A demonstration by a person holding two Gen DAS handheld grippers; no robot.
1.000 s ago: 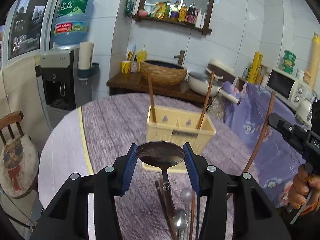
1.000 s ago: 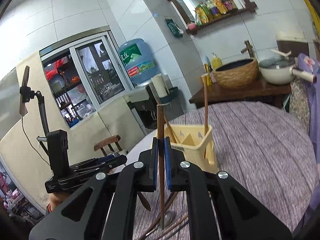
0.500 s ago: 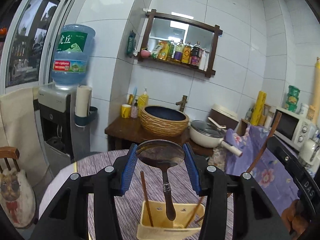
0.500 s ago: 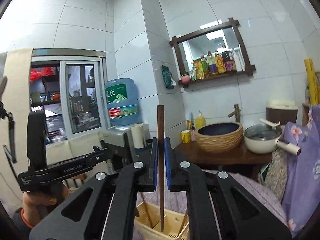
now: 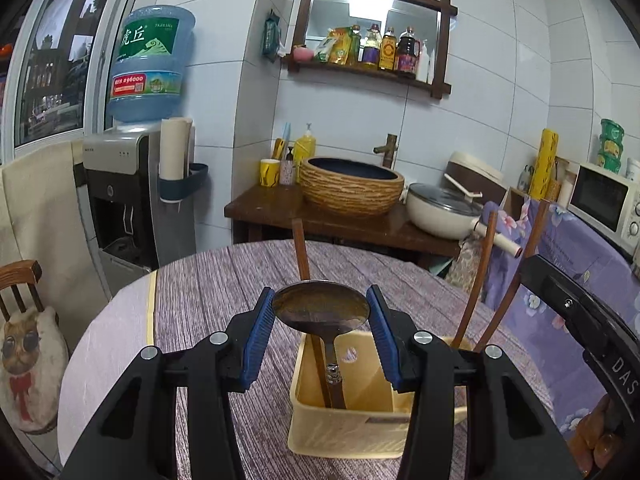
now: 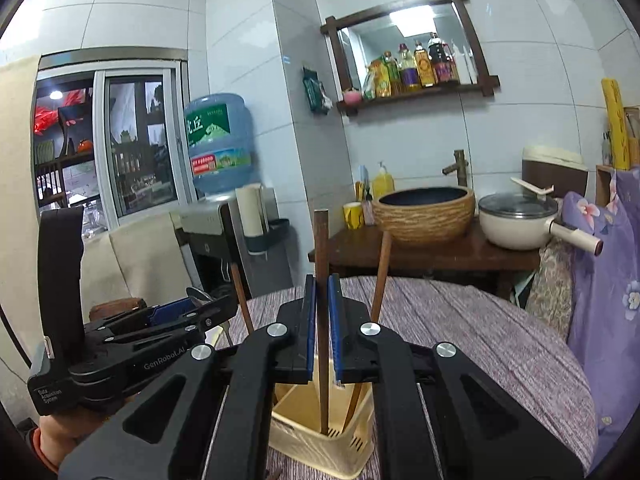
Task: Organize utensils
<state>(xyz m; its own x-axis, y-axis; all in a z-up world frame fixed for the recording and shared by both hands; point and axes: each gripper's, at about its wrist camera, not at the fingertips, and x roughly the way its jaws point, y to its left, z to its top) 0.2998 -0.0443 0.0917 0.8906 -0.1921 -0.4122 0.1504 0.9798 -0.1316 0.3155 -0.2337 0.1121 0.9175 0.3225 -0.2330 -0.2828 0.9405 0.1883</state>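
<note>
My left gripper is shut on the bowl of a metal spoon. The spoon's handle hangs down into the left compartment of the yellow utensil holder, beside a brown chopstick standing there. My right gripper is shut on another brown chopstick, held upright with its lower end inside the holder. One more chopstick leans in the holder behind it. In the right wrist view the left gripper and its spoon sit at the left.
The holder stands on a round table with a purple-grey cloth. A water dispenser and a chair with a cat cushion are at the left. Behind are a wooden stand with a basket basin, a pot and a microwave.
Both grippers swung up from low over the table and came forward over the holder. The spoon handle and the held chopstick's lower end now reach inside it.
</note>
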